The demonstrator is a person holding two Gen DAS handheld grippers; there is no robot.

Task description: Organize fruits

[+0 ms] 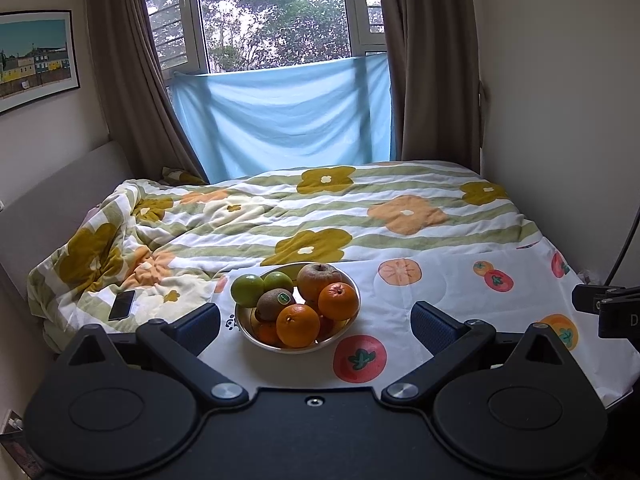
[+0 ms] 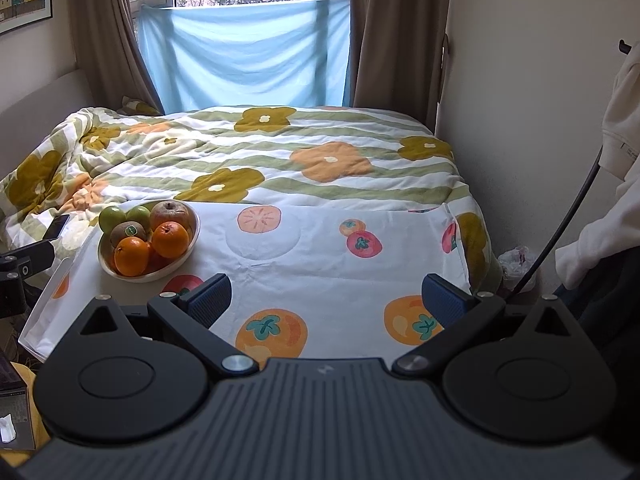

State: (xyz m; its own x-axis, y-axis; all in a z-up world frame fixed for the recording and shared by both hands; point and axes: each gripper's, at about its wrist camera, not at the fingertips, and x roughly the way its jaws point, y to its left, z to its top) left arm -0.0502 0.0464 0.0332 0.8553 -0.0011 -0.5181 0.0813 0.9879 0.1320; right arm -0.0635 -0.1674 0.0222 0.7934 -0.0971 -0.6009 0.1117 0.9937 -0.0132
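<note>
A metal bowl (image 1: pixel 347 325) heaped with fruit stands on a fruit-print cloth (image 1: pixel 440 292) at the bed's foot. It holds two oranges (image 1: pixel 298 325), a kiwi (image 1: pixel 275 303), two green apples (image 1: pixel 247 289) and a brownish apple (image 1: pixel 318 278). My left gripper (image 1: pixel 316 326) is open, its jaws wide on either side of the bowl, just short of it. In the right wrist view the bowl (image 2: pixel 192 236) lies to the left, with the oranges (image 2: pixel 131 256) in front. My right gripper (image 2: pixel 326 300) is open over the bare cloth (image 2: pixel 320 248), well right of the bowl.
A dark phone (image 1: pixel 122 305) lies on the flowered quilt (image 1: pixel 320 216) left of the bowl. Beyond the bed hang a blue sheet (image 1: pixel 280 120) and brown curtains. A wall stands close on the right, with a black cable (image 2: pixel 560 232) and a person's white sleeve (image 2: pixel 600 240).
</note>
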